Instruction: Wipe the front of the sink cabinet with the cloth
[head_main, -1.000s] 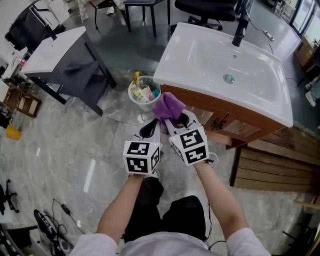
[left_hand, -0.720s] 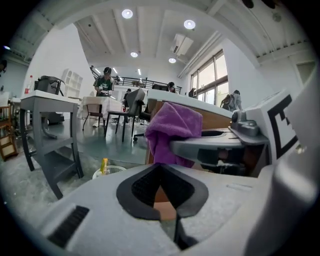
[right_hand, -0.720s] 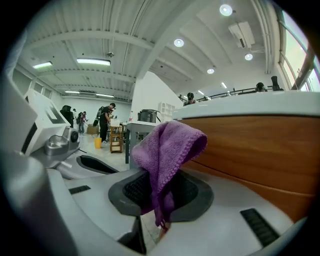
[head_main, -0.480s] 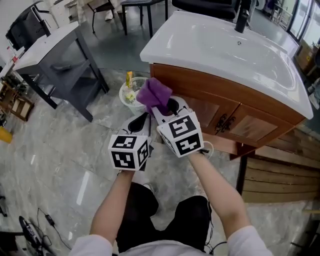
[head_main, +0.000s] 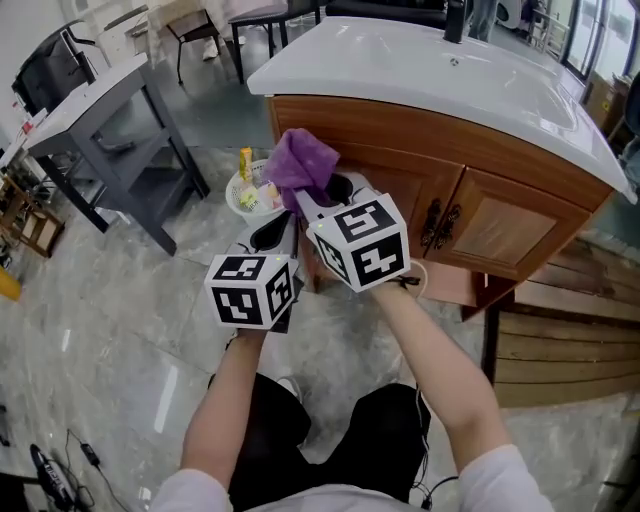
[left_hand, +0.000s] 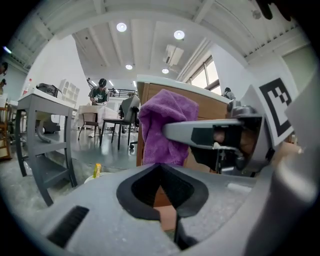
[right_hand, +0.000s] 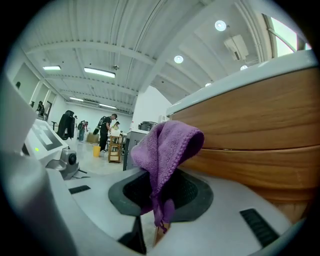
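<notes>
- Both grippers have closed in on the sink cabinet (head_main: 480, 225) over the last second, and more of its wooden front now shows.
- Right gripper (head_main: 318, 200) jaws pinch the purple cloth (head_main: 300, 165), near the front's upper left; can't tell if it's touching.
- Left gripper (head_main: 272, 235) jaws pressed together, empty.
- Wiping looks about to start.

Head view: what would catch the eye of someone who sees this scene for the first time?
The purple cloth stands out most, bunched in the shut jaws of the right gripper, near the centre and close to the wooden sink cabinet. Next come the black-and-white marker cubes on both grippers, the left gripper being shut on nothing, and the white basin across the top.
</notes>
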